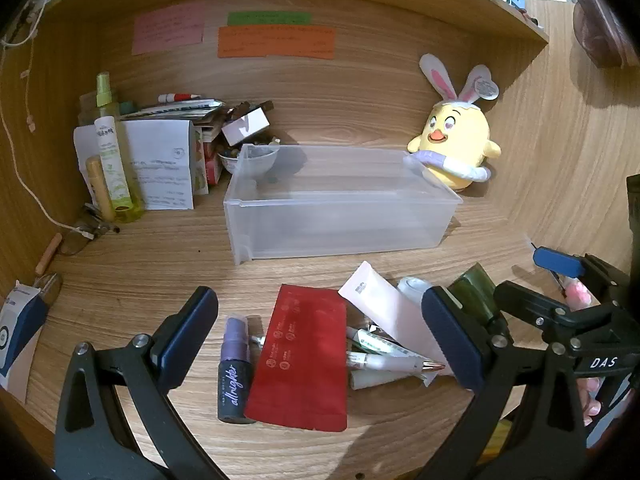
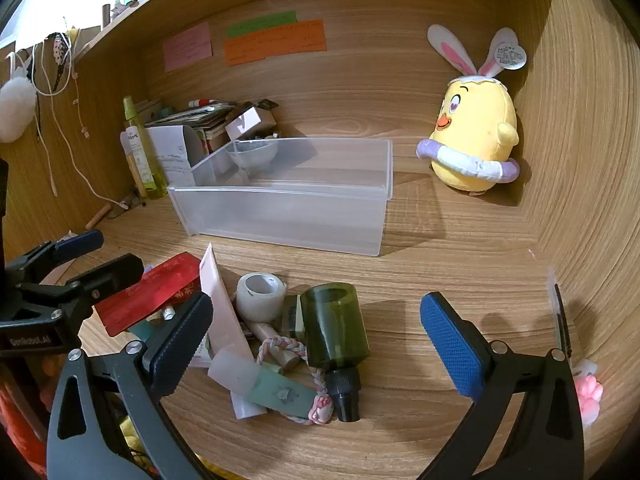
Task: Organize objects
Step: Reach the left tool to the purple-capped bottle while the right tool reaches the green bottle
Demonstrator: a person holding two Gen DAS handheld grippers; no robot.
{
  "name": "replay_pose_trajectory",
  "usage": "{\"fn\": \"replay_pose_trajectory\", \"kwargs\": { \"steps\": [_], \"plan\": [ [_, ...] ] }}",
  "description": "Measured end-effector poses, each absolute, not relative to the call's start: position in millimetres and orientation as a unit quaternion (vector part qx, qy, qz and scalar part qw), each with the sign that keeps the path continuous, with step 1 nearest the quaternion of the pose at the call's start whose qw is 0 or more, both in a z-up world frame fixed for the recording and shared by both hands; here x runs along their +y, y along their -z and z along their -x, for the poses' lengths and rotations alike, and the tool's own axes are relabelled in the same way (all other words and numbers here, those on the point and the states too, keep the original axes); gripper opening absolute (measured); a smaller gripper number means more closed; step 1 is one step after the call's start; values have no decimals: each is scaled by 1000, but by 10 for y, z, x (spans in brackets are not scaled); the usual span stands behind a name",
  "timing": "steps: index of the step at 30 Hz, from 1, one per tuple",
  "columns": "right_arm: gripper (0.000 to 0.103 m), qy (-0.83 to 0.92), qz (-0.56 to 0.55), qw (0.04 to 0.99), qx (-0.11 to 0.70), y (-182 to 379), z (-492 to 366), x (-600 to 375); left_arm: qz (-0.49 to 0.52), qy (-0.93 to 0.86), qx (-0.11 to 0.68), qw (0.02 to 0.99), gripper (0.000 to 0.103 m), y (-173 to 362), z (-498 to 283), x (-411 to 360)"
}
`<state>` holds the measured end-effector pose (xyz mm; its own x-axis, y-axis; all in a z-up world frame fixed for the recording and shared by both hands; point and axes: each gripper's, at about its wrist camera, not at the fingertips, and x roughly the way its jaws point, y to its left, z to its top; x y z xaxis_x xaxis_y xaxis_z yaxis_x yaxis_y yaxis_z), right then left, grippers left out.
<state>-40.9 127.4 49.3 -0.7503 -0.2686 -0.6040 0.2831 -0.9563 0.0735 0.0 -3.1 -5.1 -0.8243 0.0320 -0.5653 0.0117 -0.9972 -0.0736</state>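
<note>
A clear plastic bin [image 1: 340,208] [image 2: 288,208] stands on the wooden desk; nothing shows inside it. In front lies a pile of small items: a red pouch [image 1: 300,356] [image 2: 152,292], a purple spray bottle [image 1: 236,372], a pale pink tube [image 1: 384,308] [image 2: 222,312], white pens [image 1: 392,362], a white tape roll [image 2: 262,292], a dark green bottle [image 2: 336,340] on its side, a braided band [image 2: 296,346]. My left gripper [image 1: 320,340] is open over the red pouch. My right gripper [image 2: 316,344] is open around the green bottle, holding nothing.
A yellow chick plush [image 1: 456,144] [image 2: 476,136] sits at the back right corner. Bottles, papers and a small bowl [image 1: 248,158] crowd the back left. Coloured notes [image 1: 276,42] hang on the back wall. A shelf runs overhead.
</note>
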Motion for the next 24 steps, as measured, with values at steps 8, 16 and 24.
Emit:
{"fn": "replay_pose_trajectory", "kwargs": {
  "steps": [8,16,24],
  "plan": [
    [103,935,-322,148,10,-490,394,1253,295,-955,-37,8,103,45,-20,-18],
    [103,934,-324,149,10,-507,390,1254,295,-955,-38,10,103,33,-24,-8],
    [103,935,-321,148,12,-490,417,1272,294,-955,-38,12,103,25,-34,0]
  ]
}}
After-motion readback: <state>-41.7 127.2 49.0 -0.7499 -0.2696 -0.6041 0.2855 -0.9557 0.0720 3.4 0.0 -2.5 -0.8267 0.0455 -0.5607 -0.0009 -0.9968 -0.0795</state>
